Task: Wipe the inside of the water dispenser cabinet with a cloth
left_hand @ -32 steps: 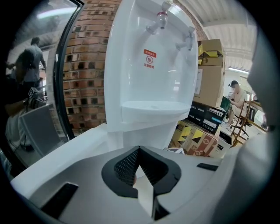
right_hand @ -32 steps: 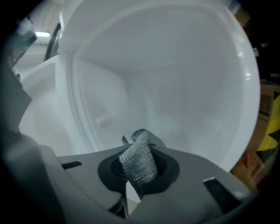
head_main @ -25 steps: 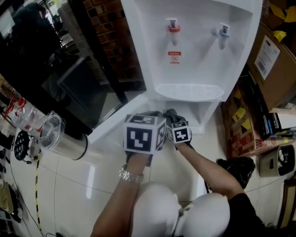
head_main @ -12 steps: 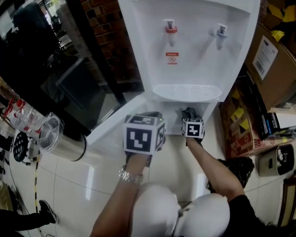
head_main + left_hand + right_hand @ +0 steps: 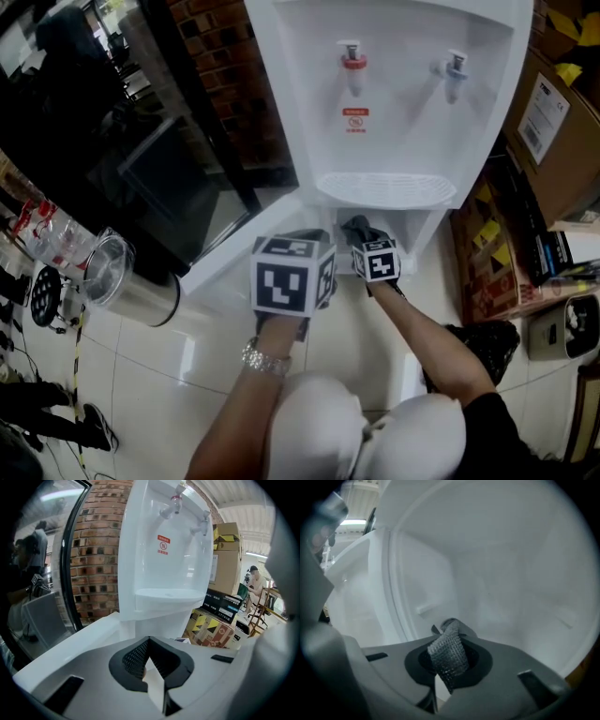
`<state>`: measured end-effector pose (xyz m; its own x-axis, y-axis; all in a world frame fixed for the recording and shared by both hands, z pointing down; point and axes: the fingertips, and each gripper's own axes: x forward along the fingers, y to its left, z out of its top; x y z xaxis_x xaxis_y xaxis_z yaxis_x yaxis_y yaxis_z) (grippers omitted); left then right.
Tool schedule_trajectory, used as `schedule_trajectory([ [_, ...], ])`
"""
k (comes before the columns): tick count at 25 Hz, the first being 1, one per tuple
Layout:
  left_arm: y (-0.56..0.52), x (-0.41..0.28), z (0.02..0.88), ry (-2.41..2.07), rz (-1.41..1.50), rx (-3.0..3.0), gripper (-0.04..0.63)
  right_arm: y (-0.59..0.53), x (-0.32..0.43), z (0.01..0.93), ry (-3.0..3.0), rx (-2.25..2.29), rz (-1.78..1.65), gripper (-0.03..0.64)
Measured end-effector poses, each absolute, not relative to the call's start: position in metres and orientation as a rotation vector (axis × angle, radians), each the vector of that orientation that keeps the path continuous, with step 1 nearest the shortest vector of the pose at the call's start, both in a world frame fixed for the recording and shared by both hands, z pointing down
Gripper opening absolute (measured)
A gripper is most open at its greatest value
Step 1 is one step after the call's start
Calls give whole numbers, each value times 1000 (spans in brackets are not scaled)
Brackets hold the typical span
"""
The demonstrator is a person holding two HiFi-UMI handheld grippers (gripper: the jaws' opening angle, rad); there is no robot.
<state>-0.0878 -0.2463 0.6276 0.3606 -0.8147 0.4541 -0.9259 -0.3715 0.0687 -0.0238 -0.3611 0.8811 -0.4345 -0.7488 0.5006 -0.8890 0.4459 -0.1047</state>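
Note:
The white water dispenser stands ahead, its lower cabinet open and its door swung out to the left. My right gripper reaches into the cabinet mouth, shut on a grey waffle cloth. In the right gripper view the cloth bunches between the jaws of the right gripper, close to the white inner wall. My left gripper hovers just outside the cabinet by the door. In its own view the left gripper is shut with nothing in it, facing the dispenser.
Cardboard boxes are stacked right of the dispenser, and a black bag lies on the tiled floor. A steel canister sits at the left beside a dark glass-fronted unit. Behind is a brick wall.
My right gripper swung right across the cabinet opening with the cloth, then came back a little to the left. The left gripper has held still.

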Motion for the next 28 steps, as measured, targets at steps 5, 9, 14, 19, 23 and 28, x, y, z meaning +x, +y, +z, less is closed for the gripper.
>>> schedule_trajectory([
  [5,-247,-84,627,-1532,509,2319,3,-376,48,874,-2138,1642,493,18],
  [9,-248,-80,631,-1522,511,2321,3,-373,47,867,-2143,1664,485,18],
  [14,-248,-84,632,-1531,512,2311,3,-358,-23,861,-2338,1455,434,18],
  [19,-247,-87,631,-1537,504,2305,3,-344,-52,869,-2396,1336,504,20],
  [23,-248,-85,630,-1533,497,2311,3,-356,2,886,-2236,1484,548,20],
  [28,-251,-76,634,-1513,507,2321,3,-366,70,885,-2073,1673,543,20],
])
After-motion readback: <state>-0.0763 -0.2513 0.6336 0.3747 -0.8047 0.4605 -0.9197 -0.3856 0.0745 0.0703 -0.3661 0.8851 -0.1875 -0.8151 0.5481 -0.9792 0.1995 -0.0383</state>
